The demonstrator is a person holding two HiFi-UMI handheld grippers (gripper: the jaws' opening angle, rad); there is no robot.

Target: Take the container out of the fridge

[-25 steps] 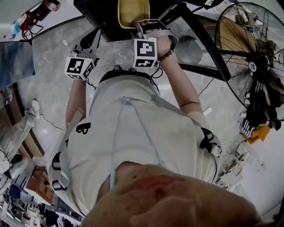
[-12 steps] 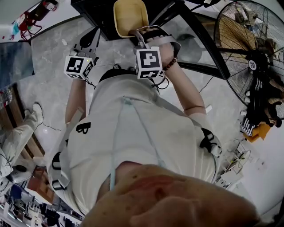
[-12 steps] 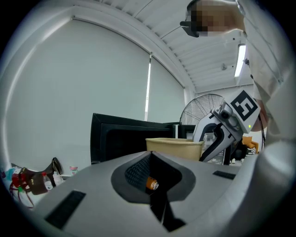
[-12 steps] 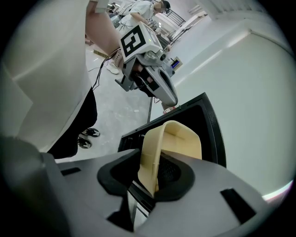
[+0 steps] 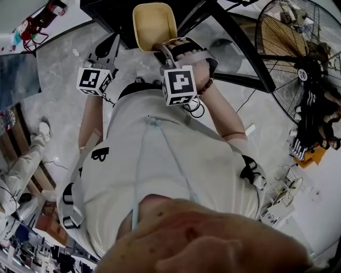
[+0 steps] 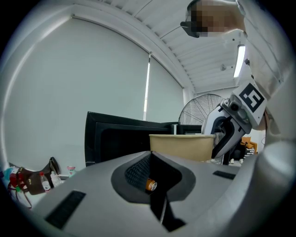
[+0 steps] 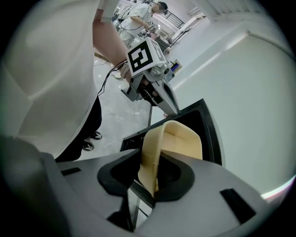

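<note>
Grey polished floor [image 5: 64,101] lies below, with a black fridge [image 5: 112,13] at the far side and a standing fan [image 5: 298,58] at the right. The right gripper [image 5: 162,50] is clamped on the rim of the beige container [image 5: 153,24] and holds it just in front of the fridge. To its left, the left gripper [image 5: 109,48] has its jaws closed on nothing.

fridge [image 5: 113,17]: top cut off, inside dark
fan [image 5: 290,50]: right side cut off
container [image 5: 154,22]: near rim behind fingers [image 7: 115,173]

Container [image 5: 153,24] coming out of fridge [image 5: 109,13]
Right gripper [image 5: 161,49] has drawn the tan container nearer, away from the black fridge; more of it now shows.
</note>
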